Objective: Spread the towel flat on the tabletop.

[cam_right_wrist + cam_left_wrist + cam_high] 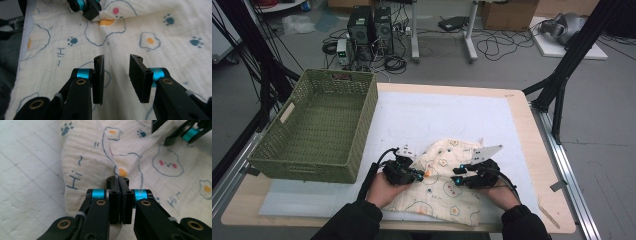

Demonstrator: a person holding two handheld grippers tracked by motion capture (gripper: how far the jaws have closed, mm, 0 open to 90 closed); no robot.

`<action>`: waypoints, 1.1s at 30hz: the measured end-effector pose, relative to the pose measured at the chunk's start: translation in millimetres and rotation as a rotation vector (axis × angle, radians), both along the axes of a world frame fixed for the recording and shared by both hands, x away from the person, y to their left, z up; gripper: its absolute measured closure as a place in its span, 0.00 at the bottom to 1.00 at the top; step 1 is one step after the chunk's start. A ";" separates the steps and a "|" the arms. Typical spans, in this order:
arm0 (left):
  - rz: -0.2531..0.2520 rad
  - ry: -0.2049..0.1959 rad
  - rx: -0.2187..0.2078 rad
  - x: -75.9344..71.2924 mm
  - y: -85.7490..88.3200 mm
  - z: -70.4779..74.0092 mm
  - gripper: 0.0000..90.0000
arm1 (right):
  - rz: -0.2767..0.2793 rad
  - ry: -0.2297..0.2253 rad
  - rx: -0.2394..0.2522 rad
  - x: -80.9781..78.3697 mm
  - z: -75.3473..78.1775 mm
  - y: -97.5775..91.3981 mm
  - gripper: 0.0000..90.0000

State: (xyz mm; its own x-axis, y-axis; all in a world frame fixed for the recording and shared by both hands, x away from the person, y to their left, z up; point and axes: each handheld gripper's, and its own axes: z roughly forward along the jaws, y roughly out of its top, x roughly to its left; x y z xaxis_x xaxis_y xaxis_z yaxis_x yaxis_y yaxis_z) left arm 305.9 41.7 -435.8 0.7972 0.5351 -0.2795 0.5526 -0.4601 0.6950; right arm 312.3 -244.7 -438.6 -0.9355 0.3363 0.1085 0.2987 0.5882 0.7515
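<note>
A cream cloth (443, 196) printed with fried eggs, paw prints and "Hi" lies rumpled on the white mat near the table's front edge. My left gripper (424, 174) is at the cloth's left side, shut on a raised fold of it (117, 177); the fabric bunches up at the pinch. The right gripper (457, 180) hovers over the cloth's middle, jaws open and pointing left toward the other gripper, with flat cloth (150, 40) under the gap and nothing held (116, 62). The right gripper view also has the left gripper (87, 8) at the top, pinching the fold.
A green woven basket (362, 107), empty, stands on the table's left half. The white mat (437, 115) covers most of the wooden tabletop (537, 165). Beyond the table are black frame legs, computers and cables on the floor.
</note>
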 end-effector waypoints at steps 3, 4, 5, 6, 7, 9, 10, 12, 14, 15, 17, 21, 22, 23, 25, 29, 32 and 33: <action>-0.021 0.012 -0.010 -1.6 -2.5 0.4 0.97 | 0.016 0.002 -0.055 -0.5 -5.7 7.8 0.80; -0.021 0.013 -0.010 -1.5 -2.6 0.3 0.97 | 0.011 -0.012 -0.049 -1.0 -6.2 7.4 0.89; -0.016 0.015 -0.018 -1.0 -2.3 0.2 0.97 | 0.022 0.000 -0.049 -0.8 -5.5 6.1 0.96; -0.015 0.016 -0.016 -0.2 -1.3 0.3 0.97 | 0.028 0.005 -0.056 -1.5 -4.8 4.5 0.97; -0.007 0.017 -0.025 0.2 -0.6 0.5 0.97 | 0.039 0.001 -0.061 -2.1 -4.1 2.7 0.97; -0.007 0.015 -0.029 1.0 0.9 1.2 0.97 | 0.060 0.008 -0.074 -7.4 -1.1 -2.4 0.98; -0.003 0.013 -0.036 1.5 1.1 1.4 0.97 | 0.070 0.008 -0.082 -10.5 0.2 -6.4 0.98; 0.008 0.024 -0.057 3.3 3.0 1.8 0.96 | 0.072 0.021 -0.076 -15.8 1.3 -14.0 0.97; 0.019 0.028 -0.079 3.8 4.5 3.1 0.92 | 0.074 0.025 -0.079 -20.6 0.7 -18.7 0.97; 0.020 0.028 -0.090 4.3 6.2 4.4 0.90 | 0.078 0.028 -0.085 -22.3 0.0 -20.5 0.97; 0.047 0.034 -0.130 6.3 11.5 7.9 0.86 | 0.078 0.041 -0.082 -23.9 -1.3 -23.1 0.97; 0.080 0.033 -0.155 12.0 19.7 19.0 0.83 | 0.086 0.040 -0.089 -23.2 -0.6 -26.1 0.97; 0.088 0.021 -0.164 13.6 21.9 23.1 0.82 | 0.087 0.039 -0.090 -23.5 -0.7 -27.1 0.97; 0.101 0.012 -0.169 15.3 22.9 26.7 0.82 | 0.090 0.044 -0.088 -23.6 -0.7 -28.6 0.97; 0.139 -0.012 -0.157 20.7 24.9 31.1 0.82 | 0.088 0.049 -0.080 -23.3 -1.5 -30.5 0.97; 0.237 -0.026 -0.139 32.1 24.3 26.7 0.83 | 0.090 0.046 -0.080 -23.2 -1.7 -30.5 0.97; 0.262 -0.015 -0.064 40.3 20.8 15.1 0.83 | 0.094 0.051 -0.076 -22.6 -1.8 -30.6 0.95; 0.261 -0.002 -0.054 42.9 19.3 11.3 0.83 | 0.090 0.051 -0.072 -22.3 -1.8 -30.6 0.93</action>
